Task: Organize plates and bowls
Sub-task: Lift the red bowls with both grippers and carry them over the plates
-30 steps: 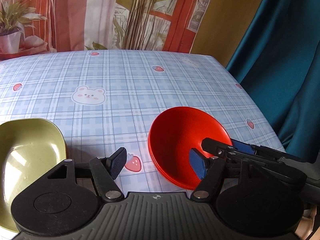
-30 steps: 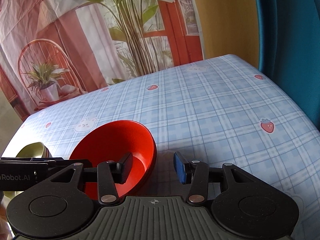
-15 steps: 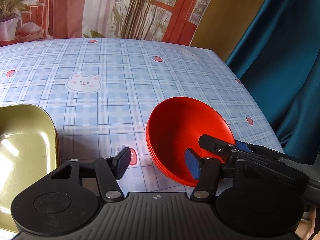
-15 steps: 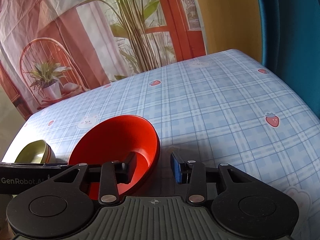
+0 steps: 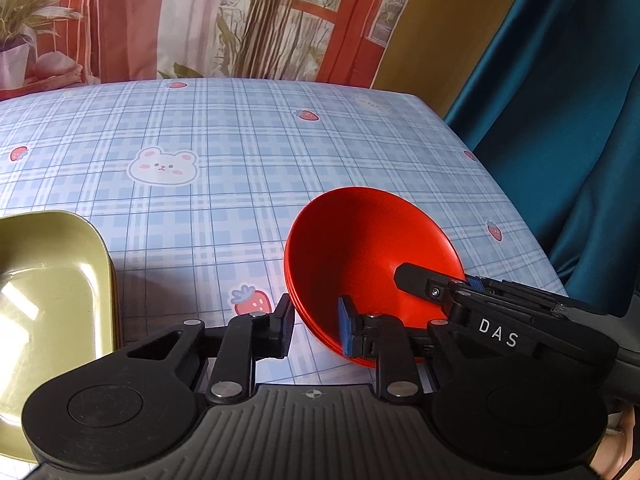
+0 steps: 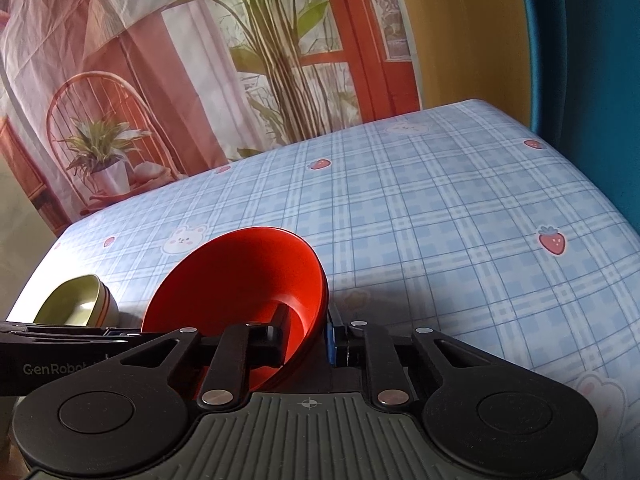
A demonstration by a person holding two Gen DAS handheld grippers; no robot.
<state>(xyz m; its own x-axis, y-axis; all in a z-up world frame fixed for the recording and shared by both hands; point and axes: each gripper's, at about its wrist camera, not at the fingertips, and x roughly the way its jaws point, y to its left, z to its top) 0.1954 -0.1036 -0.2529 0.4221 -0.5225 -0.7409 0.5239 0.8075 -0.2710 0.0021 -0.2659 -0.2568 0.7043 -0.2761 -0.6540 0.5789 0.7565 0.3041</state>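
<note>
A stack of red bowls is tilted up off the blue plaid tablecloth. My left gripper straddles its near left rim, one pad inside and one outside, with a small gap still showing. My right gripper is shut on the stack's right rim; it also shows in the left wrist view. The red bowls fill the lower left of the right wrist view. A stack of green bowls sits at the left and also shows in the right wrist view.
The table's right edge drops off beside a teal curtain. A printed backdrop hangs behind the far edge. The left gripper's body crosses the lower left of the right wrist view.
Both grippers have narrowed around the red bowls' rim, and the right one has closed on it. The red stack has tilted up more steeply. The green bowls have stayed put.
</note>
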